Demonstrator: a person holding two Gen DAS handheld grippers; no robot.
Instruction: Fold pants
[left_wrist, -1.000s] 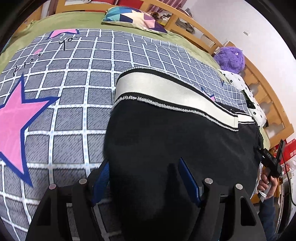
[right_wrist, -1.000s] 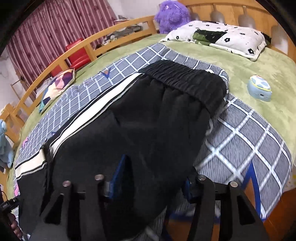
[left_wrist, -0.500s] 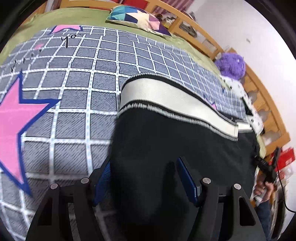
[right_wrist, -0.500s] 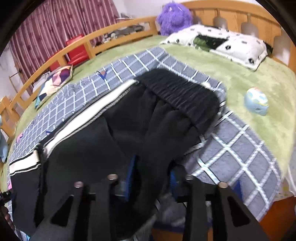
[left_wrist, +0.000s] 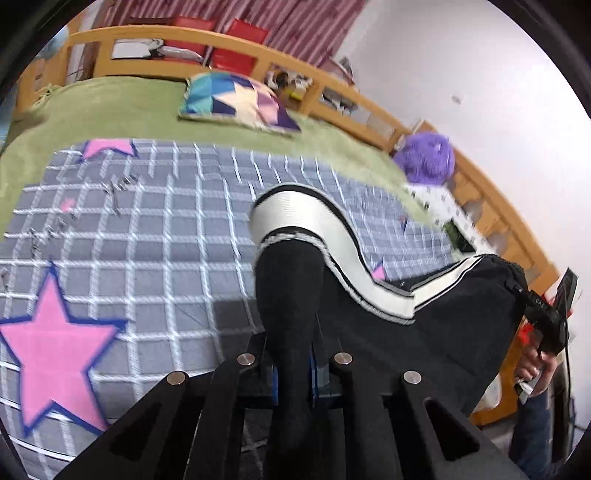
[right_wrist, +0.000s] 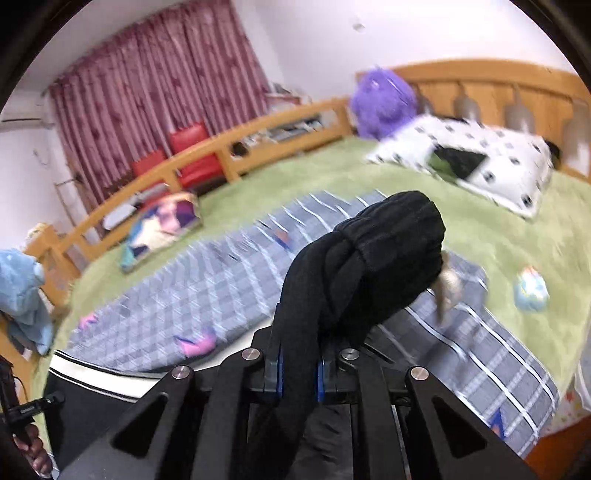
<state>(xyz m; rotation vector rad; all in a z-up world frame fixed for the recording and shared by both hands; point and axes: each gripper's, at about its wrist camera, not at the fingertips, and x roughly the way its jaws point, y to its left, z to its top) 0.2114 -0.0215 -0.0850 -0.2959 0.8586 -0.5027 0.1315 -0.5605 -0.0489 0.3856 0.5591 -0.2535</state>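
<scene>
Black pants with a white side stripe hang lifted above the grey checked blanket. My left gripper has its jaws closing tight on a bunched fold at the leg end, with black cloth pressed between the blue pads. My right gripper is likewise closing on the pants at the gathered waistband end, which stands up in a lump. The right gripper also shows at the far right of the left wrist view, held by a hand.
A patterned cushion and a purple plush toy lie near the wooden bed rail. A white spotted pillow and a small blue toy rest on the green bedspread.
Both grippers went from open around the flat-lying pants to shut on the cloth. Both rose, pulling the pants off the blanket into hanging folds.
</scene>
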